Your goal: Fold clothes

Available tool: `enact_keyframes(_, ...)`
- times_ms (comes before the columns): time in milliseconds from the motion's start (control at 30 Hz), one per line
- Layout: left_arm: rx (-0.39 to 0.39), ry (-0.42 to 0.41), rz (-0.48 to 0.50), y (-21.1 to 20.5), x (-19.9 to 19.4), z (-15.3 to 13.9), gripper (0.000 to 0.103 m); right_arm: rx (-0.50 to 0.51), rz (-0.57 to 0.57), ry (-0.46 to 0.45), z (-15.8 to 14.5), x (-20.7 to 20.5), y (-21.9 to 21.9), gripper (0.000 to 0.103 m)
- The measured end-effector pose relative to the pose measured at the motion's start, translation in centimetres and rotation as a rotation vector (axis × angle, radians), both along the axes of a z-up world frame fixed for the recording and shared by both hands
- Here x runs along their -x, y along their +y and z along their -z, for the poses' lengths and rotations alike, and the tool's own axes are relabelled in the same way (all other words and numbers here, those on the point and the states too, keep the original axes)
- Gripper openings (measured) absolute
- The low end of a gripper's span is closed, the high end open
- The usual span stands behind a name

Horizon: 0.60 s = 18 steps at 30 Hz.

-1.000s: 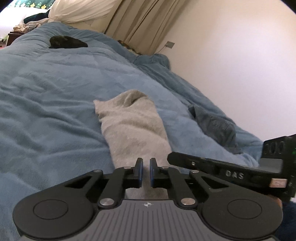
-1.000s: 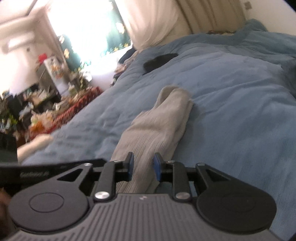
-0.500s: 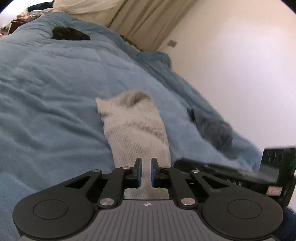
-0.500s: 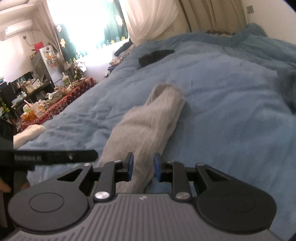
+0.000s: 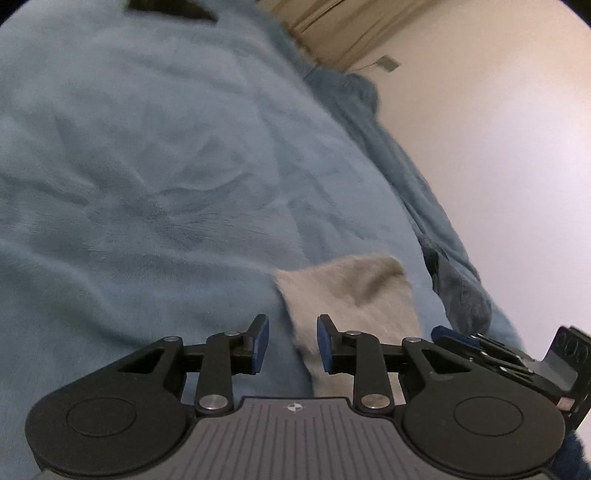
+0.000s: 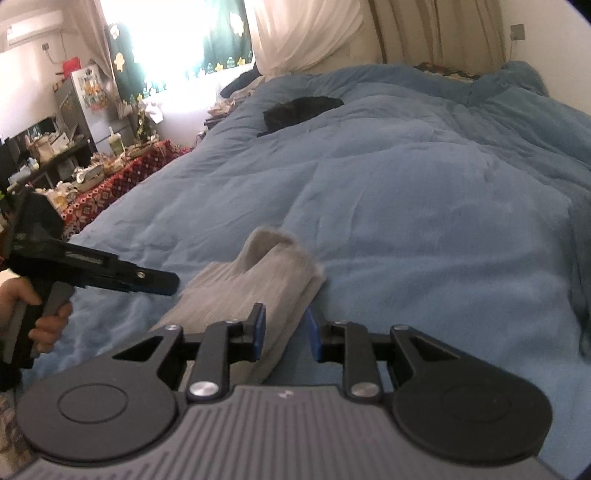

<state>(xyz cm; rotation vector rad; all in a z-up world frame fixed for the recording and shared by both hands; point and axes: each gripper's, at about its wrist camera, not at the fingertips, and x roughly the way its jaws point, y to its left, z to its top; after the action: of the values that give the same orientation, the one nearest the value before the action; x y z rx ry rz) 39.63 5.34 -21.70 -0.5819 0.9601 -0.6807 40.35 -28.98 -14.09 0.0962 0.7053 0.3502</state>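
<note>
Both tongs (image 5: 291, 343) (image 6: 284, 334) have spread apart over grey garment (image 6: 258, 291).

A rumpled blue blanket (image 6: 424, 192) covered the bed, with a black item (image 6: 301, 110) lying on it near the far end. Beige curtains (image 6: 436, 33) hung beside a bright window (image 6: 173, 37). A low table under a red patterned cloth (image 6: 122, 184) stood crowded with clutter, and a fridge (image 6: 86, 98) covered in stickers stood behind it.
</note>
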Motion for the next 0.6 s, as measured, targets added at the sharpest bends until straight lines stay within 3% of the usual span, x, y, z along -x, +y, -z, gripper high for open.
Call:
enact_keyframes(167, 0.108, 0.063, 0.021, -0.5, -3.6, 1.7, 0.026, 0.053, -0.017, 0.014, -0.6, -3.8, -0.5, 0.026)
enact_keyframes(200, 0.121, 0.055, 0.025, -0.6, -3.7, 1.7, 0.023, 0.064, -0.021, 0.012, -0.6, -4.2, -0.5, 0.026)
enact_keyframes(233, 0.123, 0.036, 0.027, -0.7, -3.7, 1.4, 0.006, 0.072, -0.025, 0.008, -0.7, -4.6, -0.5, 0.026)
enact_keyframes(433, 0.030, -0.286, 0.144, -2.3, 1.0, -3.3, 0.006, 0.050, -0.013, -0.013, -1.5, -4.8, -0.9, 0.027)
enact_keyframes(533, -0.014, -0.375, 0.230, -3.4, 3.6, -4.6, 0.006, 0.042, -0.015, -0.023, -2.0, -4.3, -0.6, 0.027)
enact_keyframes(600, -0.085, -0.443, 0.278, -4.5, 5.5, -5.0, 0.006, 0.040, -0.024, -0.032, -2.5, -3.9, -0.3, 0.029)
